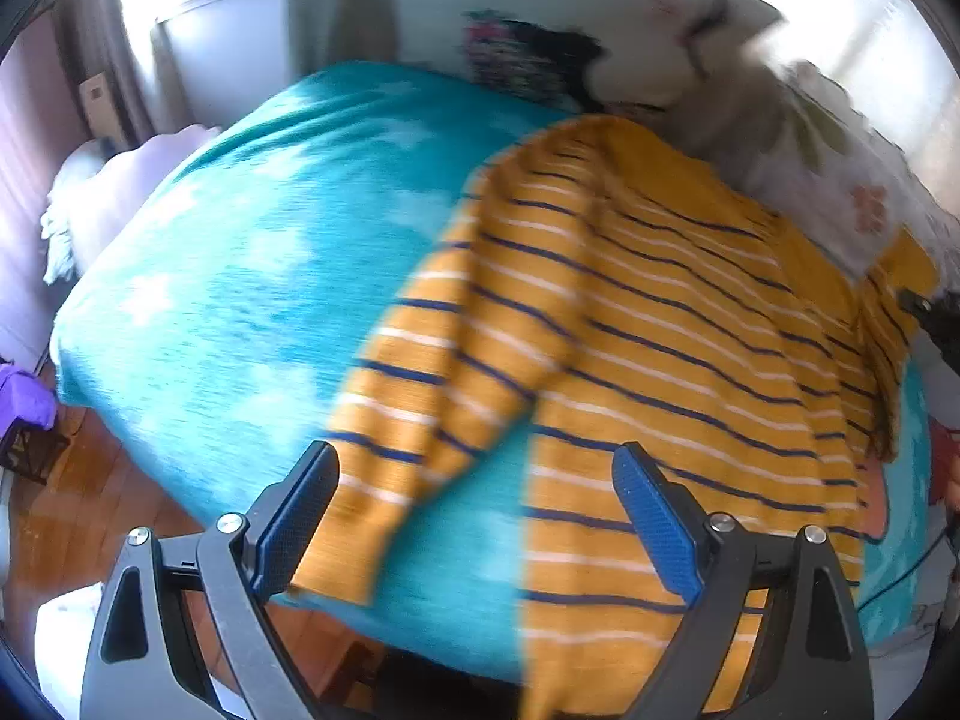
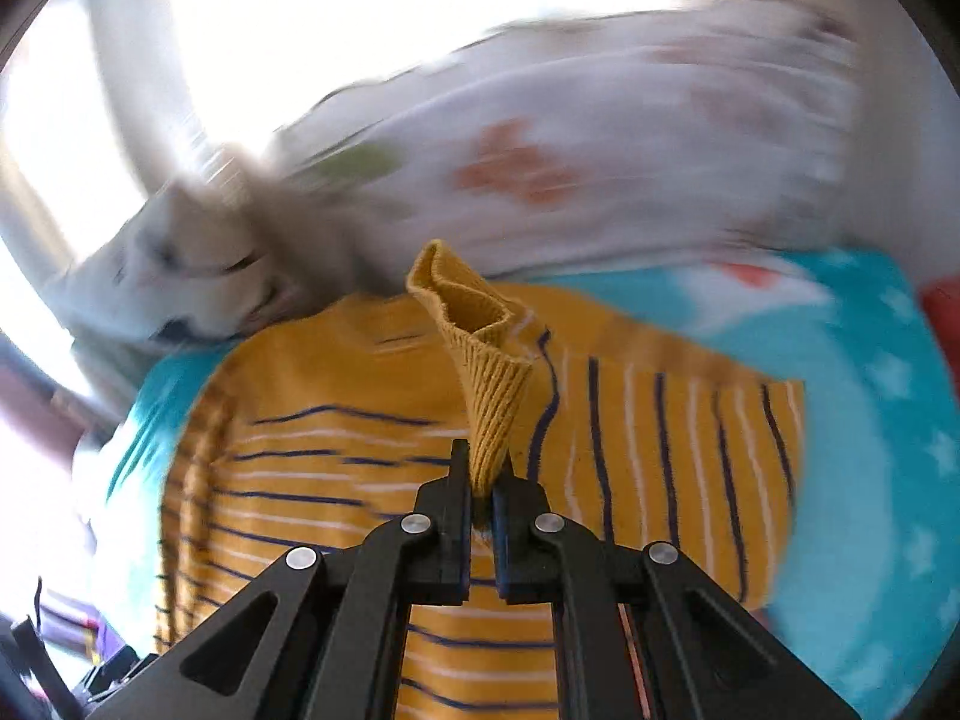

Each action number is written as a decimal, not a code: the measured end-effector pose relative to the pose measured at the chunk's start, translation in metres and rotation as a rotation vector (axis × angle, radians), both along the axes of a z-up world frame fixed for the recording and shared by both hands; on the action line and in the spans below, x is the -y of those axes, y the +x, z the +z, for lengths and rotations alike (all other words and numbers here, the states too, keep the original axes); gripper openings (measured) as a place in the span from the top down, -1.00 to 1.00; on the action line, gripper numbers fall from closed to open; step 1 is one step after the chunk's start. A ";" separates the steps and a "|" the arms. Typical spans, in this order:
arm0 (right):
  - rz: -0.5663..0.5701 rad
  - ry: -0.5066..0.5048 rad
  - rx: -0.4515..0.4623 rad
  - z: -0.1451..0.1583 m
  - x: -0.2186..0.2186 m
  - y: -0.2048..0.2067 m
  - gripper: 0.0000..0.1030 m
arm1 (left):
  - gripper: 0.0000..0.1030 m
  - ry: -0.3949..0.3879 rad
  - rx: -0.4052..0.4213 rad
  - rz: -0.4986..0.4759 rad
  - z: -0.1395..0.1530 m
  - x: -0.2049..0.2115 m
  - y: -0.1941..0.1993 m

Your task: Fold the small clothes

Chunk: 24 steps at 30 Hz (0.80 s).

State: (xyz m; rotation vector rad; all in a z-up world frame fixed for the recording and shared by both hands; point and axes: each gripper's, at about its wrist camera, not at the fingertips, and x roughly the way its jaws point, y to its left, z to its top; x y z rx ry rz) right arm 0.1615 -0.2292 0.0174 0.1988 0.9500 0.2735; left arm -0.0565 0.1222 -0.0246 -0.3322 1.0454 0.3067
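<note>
One mustard-yellow knit sweater with navy and white stripes lies on the turquoise bedspread at frame centre; right gripper pinches its ribbed cuff, left gripper spread, so a thin pinch may slip mid-fold.

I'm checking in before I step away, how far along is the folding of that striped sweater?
Early stage. The yellow striped sweater lies spread on the blue blanket, one sleeve angled across the blanket, not yet folded in. In hand: the right gripper is shut on the ribbed cuff, lifting it. The left gripper hangs open, holding nothing. Both sleeve folds and the body fold remain.
</note>
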 end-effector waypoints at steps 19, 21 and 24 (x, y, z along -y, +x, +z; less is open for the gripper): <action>0.223 -0.111 -0.220 -0.099 -0.221 0.055 0.51 | -0.78 -0.046 -0.056 0.158 -0.033 -0.129 -0.025; 0.273 -0.132 -0.203 -0.094 -0.233 0.048 0.34 | -0.78 -0.054 -0.057 0.167 -0.035 -0.135 -0.024; 0.387 -0.077 -0.214 -0.085 -0.255 0.033 0.34 | -0.78 -0.063 -0.056 0.183 -0.037 -0.142 -0.021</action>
